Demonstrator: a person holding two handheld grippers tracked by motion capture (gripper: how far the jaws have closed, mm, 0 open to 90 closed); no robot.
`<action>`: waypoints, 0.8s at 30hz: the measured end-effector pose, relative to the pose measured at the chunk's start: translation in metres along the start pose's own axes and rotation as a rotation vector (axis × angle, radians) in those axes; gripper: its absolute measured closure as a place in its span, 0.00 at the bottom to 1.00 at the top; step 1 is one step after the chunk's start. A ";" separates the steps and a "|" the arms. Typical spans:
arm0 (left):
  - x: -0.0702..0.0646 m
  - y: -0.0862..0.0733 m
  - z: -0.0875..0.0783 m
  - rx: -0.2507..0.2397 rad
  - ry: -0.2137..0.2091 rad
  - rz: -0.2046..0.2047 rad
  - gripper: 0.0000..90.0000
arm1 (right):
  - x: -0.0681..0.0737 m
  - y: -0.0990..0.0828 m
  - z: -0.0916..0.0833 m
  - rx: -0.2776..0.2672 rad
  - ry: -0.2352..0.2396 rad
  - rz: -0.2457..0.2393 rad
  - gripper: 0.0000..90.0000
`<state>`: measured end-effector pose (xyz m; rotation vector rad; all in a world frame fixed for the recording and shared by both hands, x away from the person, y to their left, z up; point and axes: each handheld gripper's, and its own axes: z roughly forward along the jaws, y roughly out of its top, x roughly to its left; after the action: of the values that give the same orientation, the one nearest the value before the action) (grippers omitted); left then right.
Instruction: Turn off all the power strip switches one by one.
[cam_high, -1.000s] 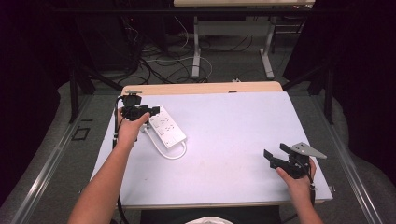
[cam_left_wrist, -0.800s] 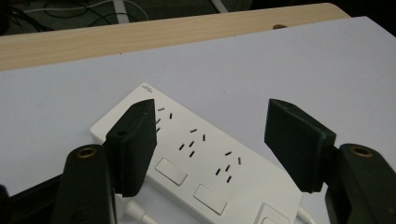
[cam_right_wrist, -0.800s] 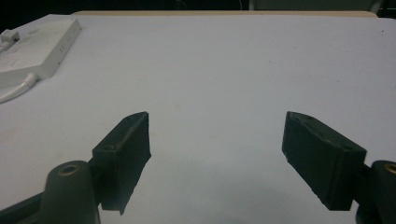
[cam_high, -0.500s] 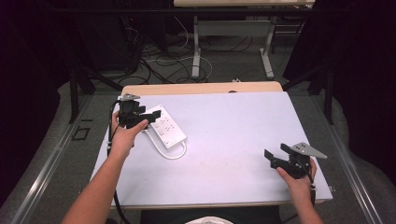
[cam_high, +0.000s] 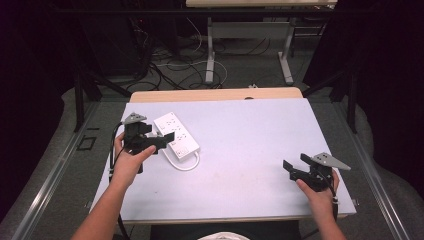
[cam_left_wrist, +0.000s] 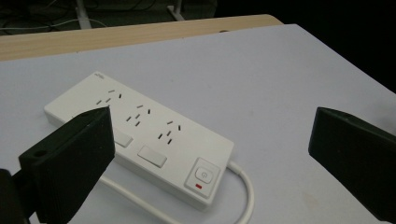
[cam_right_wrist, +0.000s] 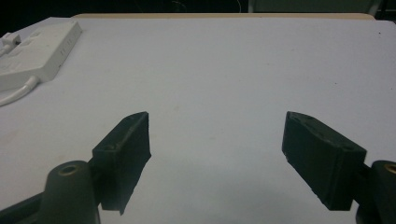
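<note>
Left gripper (cam_high: 167, 137): jaws spread wide with nothing between the pads, having just been opening; it was held at the table's (cam_high: 250, 150) nine-o'clock edge, tips over the near left side of the power strip (cam_high: 177, 134) and, as far as the high view told, clear of it. Right gripper (cam_high: 295, 167): jaws likewise apart and empty, held low at about four o'clock, well apart from the strip. Power strip: white, flat on the table at about ten o'clock, sockets up, long axis running from far left to near right; its switch (cam_left_wrist: 202, 174) with a red mark sat at the near end, and its white cable (cam_high: 184, 164) looped out from there toward six o'clock. Step in hand, as judged: a release of the strip, or a fresh approach to it; the frames did not settle which. Next move, as judged: if a grasp, the left jaws would need to straddle the strip's narrow width and close on its side walls, clear of the cable loop and the switch.
</note>
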<state>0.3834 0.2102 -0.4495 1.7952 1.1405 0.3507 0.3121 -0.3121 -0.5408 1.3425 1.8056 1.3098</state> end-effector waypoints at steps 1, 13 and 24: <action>0.000 -0.002 -0.002 0.000 0.001 -0.002 0.01 | 0.002 0.000 0.000 0.007 0.003 0.026 0.25; 0.016 -0.051 -0.018 -0.023 0.069 -0.015 0.01 | 0.000 0.000 -0.001 0.017 -0.012 0.008 0.25; 0.035 -0.081 -0.024 -0.037 0.091 -0.068 0.01 | 0.000 0.000 0.001 0.020 -0.008 -0.003 0.25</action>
<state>0.3414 0.2618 -0.5124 1.7193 1.2477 0.4144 0.3133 -0.3111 -0.5409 1.3526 1.8193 1.2865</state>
